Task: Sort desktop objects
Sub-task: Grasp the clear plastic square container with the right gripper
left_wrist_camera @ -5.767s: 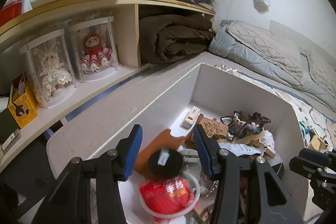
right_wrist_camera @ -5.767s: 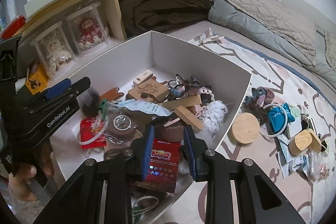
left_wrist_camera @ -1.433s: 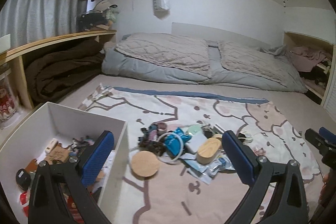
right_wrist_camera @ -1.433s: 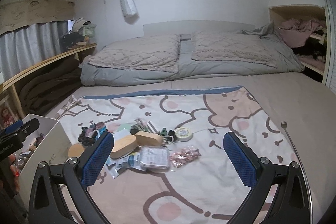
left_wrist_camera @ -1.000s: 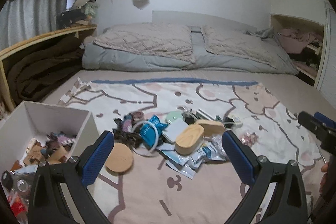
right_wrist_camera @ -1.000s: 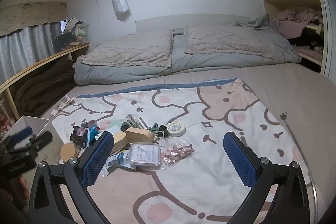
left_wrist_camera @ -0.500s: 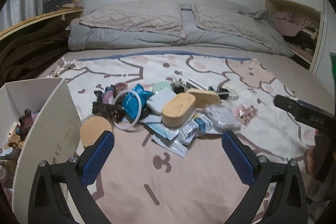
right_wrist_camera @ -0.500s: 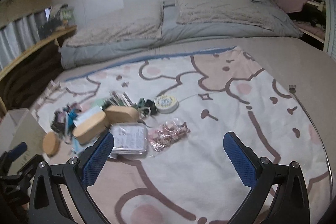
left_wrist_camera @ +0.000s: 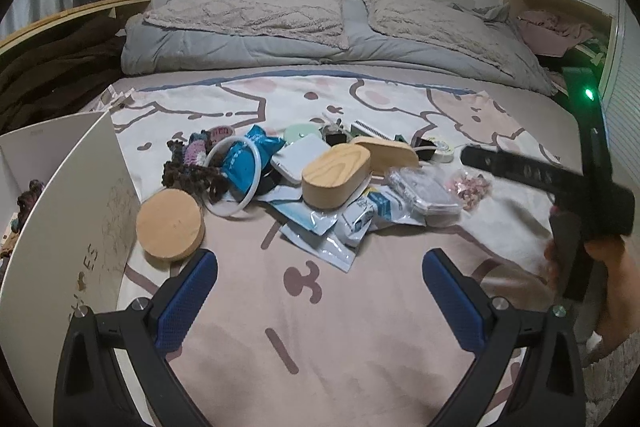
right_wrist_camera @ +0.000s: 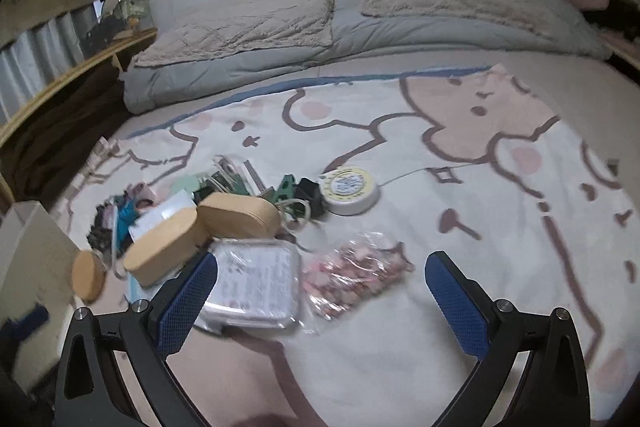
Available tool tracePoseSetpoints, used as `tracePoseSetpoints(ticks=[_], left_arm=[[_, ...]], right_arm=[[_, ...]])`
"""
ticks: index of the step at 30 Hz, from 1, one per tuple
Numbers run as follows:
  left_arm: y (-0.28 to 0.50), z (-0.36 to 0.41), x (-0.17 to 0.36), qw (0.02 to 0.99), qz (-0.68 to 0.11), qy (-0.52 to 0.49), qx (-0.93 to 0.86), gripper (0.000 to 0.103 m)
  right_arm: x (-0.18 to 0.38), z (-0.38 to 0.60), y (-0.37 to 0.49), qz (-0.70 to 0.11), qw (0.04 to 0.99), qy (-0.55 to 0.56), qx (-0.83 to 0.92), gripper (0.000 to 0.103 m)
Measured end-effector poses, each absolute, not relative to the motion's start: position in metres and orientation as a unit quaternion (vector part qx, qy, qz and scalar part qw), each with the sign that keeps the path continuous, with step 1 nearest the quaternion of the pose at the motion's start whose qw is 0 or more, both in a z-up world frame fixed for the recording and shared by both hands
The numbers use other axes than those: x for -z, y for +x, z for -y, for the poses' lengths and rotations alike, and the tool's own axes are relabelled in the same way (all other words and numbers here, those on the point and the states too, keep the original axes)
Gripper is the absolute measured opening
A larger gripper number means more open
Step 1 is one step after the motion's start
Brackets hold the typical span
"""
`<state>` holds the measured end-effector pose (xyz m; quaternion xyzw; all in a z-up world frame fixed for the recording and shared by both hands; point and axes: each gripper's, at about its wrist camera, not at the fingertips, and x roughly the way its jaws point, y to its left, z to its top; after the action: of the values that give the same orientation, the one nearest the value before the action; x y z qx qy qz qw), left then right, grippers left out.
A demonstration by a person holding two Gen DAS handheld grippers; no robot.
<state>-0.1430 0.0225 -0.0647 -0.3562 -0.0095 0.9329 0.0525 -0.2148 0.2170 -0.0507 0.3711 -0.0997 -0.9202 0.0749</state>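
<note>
- Left tool (left_wrist_camera: 320,291) is spread wide and empty, above the blanket (left_wrist_camera: 360,327) near the pile.
- Right tool (right_wrist_camera: 321,287) is also spread and empty, with the clear case (right_wrist_camera: 256,279) and bead bag (right_wrist_camera: 356,275) just ahead.
- Round wooden lid (left_wrist_camera: 171,224) lies beside the white box (left_wrist_camera: 68,227).
- Oval wooden box (left_wrist_camera: 335,177) rests on packets.
</note>
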Motion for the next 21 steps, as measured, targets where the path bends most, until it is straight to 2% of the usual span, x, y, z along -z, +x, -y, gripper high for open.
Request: tracePoseSetpoints(ticks=[2,4,8,9,10,12,21], left_arm=[[-0.143,-0.021,0.066,0.052,0.012,-0.359,-0.932,0.103],[-0.144,-0.020,0.067,0.052,0.014,-0.360,-0.932,0.103],[-0.143,-0.018,0.067,0.053,0.015,-0.360,-0.931,0.103],[-0.143,-0.017,0.067,0.053,0.015,-0.360,-0.931,0.103],[-0.143,-0.016,0.068,0.052,0.016,-0.361,-0.931,0.103],[-0.145,-0.014,0.068,0.052,0.019,-0.364,-0.930,0.103],[-0.145,-0.003,0.066,0.049,0.034,-0.365,-0.929,0.103]], right_arm=[[0.053,-0.215,-0.223,0.111,0.084,0.380,0.914,0.101],[0.056,-0.212,-0.231,0.116,0.086,0.389,0.910,0.084],[0.062,-0.206,-0.248,0.127,0.089,0.410,0.899,0.070],[0.064,-0.203,-0.252,0.127,0.090,0.416,0.896,0.058],[0.066,-0.200,-0.255,0.128,0.092,0.422,0.893,0.051],[0.072,-0.195,-0.262,0.133,0.099,0.437,0.884,0.047],[0.090,-0.175,-0.286,0.124,0.095,0.476,0.865,0.047]])
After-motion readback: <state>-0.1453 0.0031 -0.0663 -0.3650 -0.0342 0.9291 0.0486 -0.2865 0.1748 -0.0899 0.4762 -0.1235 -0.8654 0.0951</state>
